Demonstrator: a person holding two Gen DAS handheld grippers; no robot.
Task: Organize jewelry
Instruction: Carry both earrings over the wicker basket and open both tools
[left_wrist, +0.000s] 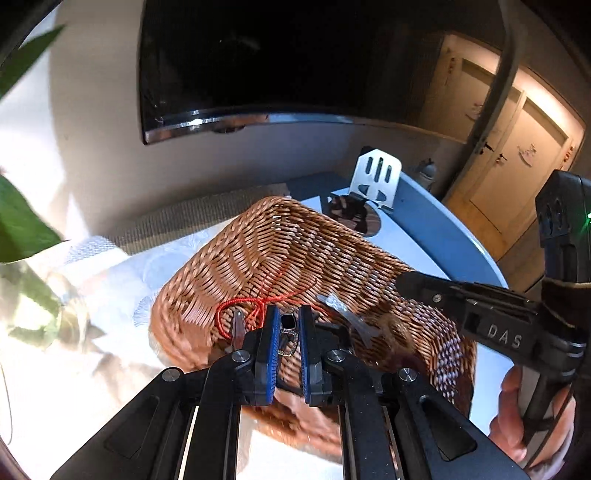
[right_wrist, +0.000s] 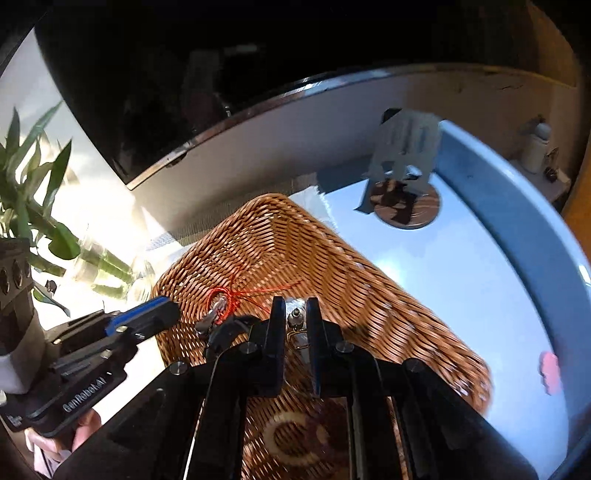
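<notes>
A brown wicker basket (left_wrist: 280, 243) (right_wrist: 280, 236) lies on the table under both grippers. In it are a red cord (left_wrist: 255, 306) (right_wrist: 236, 295) and a blurred silvery piece (left_wrist: 347, 315). My left gripper (left_wrist: 288, 325) has blue pads and is shut on a small dark-stone jewel with a thin chain loop (left_wrist: 288, 321). It hangs over the basket's near part and enters the right wrist view from the left (right_wrist: 168, 312). My right gripper (right_wrist: 295, 317) is shut on a small metal jewel with a gold clasp (right_wrist: 295, 319). Its tip (left_wrist: 404, 282) reaches over the basket's right rim.
A dark screen (left_wrist: 295, 55) hangs on the wall behind. A leafy plant in a glass vase (right_wrist: 99, 266) stands to the left. A metal stand (left_wrist: 376, 177) and a round wooden coaster (right_wrist: 406, 206) sit on the blue-rimmed table (right_wrist: 517, 206). A hand (left_wrist: 513, 406) holds the right gripper.
</notes>
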